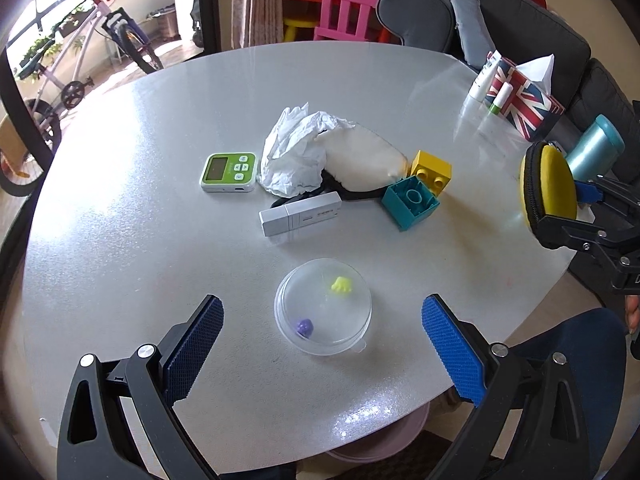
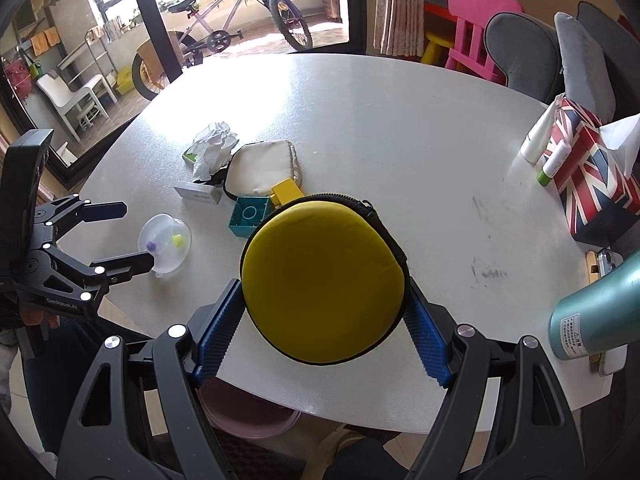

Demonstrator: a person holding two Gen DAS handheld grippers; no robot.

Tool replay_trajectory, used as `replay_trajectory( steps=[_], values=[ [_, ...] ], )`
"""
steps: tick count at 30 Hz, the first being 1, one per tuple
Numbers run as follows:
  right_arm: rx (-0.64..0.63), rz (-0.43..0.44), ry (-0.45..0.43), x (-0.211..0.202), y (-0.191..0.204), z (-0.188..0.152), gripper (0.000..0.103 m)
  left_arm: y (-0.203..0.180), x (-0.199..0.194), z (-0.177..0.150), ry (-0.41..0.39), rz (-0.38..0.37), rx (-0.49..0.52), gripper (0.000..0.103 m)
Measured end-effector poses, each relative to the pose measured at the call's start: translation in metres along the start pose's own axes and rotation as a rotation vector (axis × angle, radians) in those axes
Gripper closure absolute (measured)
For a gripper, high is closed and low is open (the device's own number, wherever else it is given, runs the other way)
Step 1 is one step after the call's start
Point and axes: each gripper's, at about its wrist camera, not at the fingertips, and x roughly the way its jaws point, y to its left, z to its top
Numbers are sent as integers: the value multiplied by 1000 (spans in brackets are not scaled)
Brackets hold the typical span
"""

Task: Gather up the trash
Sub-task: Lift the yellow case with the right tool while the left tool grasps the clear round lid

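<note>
A crumpled white tissue (image 1: pixel 294 152) lies mid-table beside a beige pouch (image 1: pixel 366 162); it also shows in the right wrist view (image 2: pixel 212 146). A clear plastic lid (image 1: pixel 323 307) with small yellow and purple bits lies near the front edge. My left gripper (image 1: pixel 322 354) is open, its pads on either side of the lid and just short of it; it also shows in the right wrist view (image 2: pixel 132 236). My right gripper (image 2: pixel 322 332) is shut on a round yellow zip case (image 2: pixel 324 280) held above the table's front edge, also seen in the left wrist view (image 1: pixel 548 188).
On the white table (image 1: pixel 120 184) lie a green timer (image 1: pixel 229 172), a white stick-shaped device (image 1: pixel 300 219), and teal (image 1: pixel 410 202) and yellow (image 1: pixel 432 169) bricks. A Union Jack tissue box (image 2: pixel 592 176) and a teal bottle (image 2: pixel 596 308) stand at the right. A pink bin (image 2: pixel 248 416) sits under the table.
</note>
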Motion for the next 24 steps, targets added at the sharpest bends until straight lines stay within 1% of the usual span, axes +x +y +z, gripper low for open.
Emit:
replay_trajectory(
  steps=[8, 10, 12, 13, 15, 16, 24],
  values=[
    [7, 0, 4, 2, -3, -3, 26, -3, 15, 1, 31, 15, 10, 8],
    [6, 0, 4, 2, -3, -3, 26, -4, 17, 2, 30, 15, 14, 12],
    [5, 1, 3, 2, -3, -3, 26, -6, 19, 3, 33, 20, 17, 23],
    [5, 3, 2, 3, -3, -3, 26, -6, 19, 3, 36, 19, 19, 27],
    [2, 5, 1, 3, -2, -3, 26, -6, 19, 3, 38, 21, 25, 46],
    [0, 6, 0, 4, -2, -3, 26, -7, 19, 2, 40, 22, 27, 49],
    [-11, 14, -8, 4, 6, 0, 26, -5, 11, 2, 19, 19, 29, 49]
  ],
)
